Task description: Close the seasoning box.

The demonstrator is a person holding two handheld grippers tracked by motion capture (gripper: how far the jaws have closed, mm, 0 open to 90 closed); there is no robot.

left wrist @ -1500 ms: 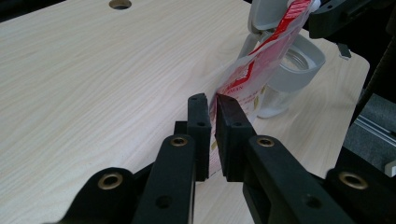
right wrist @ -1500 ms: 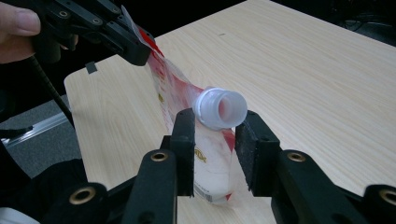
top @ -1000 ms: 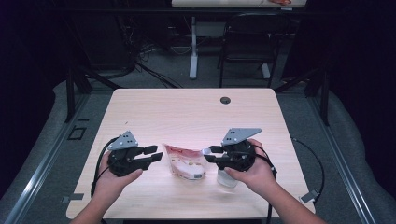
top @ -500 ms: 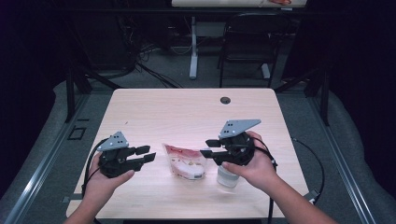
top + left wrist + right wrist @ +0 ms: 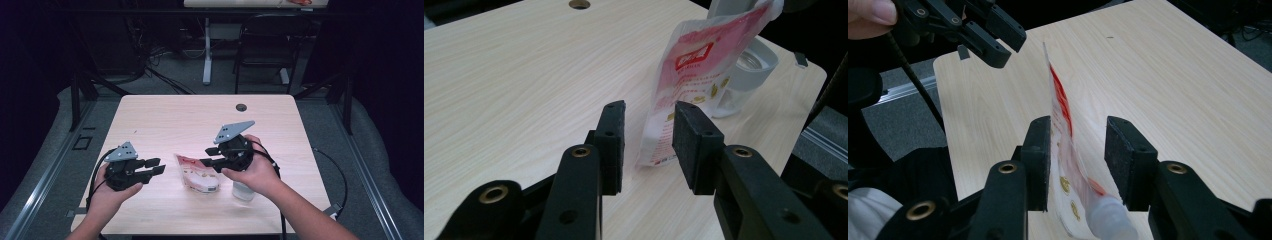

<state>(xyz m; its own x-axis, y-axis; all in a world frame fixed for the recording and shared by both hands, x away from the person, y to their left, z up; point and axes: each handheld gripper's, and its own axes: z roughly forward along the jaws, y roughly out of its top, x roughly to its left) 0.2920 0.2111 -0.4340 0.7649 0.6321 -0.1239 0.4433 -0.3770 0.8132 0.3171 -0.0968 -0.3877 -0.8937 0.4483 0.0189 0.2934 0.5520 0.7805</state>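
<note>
Between the parted jaws of the right gripper (image 5: 1075,165), a red-and-white spouted pouch (image 5: 1064,150) is seen edge-on, its cap low near the right pad; whether the pads press on it cannot be told, though the jaws have just been closing a little. On the high view the pouch (image 5: 196,174) lies near the table's (image 5: 165,115) front edge, at about six o'clock from the cable hole (image 5: 241,107), with a clear jar (image 5: 243,190) at its four o'clock. At nine o'clock of the pouch, the left gripper (image 5: 152,167) is held half-open and empty, its jaws having just been closing.
</note>
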